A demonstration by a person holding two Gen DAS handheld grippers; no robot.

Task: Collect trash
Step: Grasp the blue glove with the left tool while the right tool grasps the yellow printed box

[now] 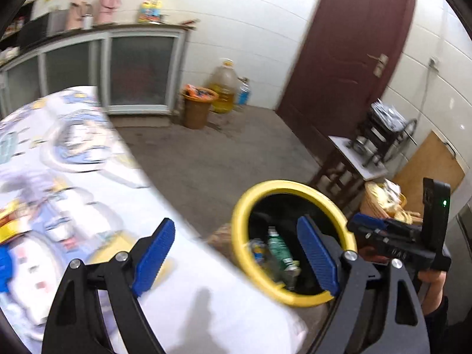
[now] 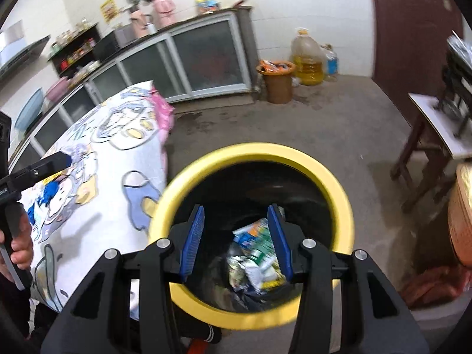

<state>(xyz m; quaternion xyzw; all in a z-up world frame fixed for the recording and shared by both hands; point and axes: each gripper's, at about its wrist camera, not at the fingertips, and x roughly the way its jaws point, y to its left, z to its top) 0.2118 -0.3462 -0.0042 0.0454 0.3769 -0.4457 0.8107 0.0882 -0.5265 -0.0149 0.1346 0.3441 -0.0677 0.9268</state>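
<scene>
Trash bin with yellow rim, on the floor beside the worktop

Right gripper: jaws half open, empty, over bin; wrappers at 6 o'clock inside. Left gripper: jaws wide, empty, bin at 3 o'clock

Even, fairly bright indoor light fills both views; its source stays out of sight. On the bench cloth lies a soft grey shadow. Motion blur smears the cloth's print and the bin's yellow rim. The tiled wall bows under fisheye distortion, and the corners go black. No strong glare.
</scene>
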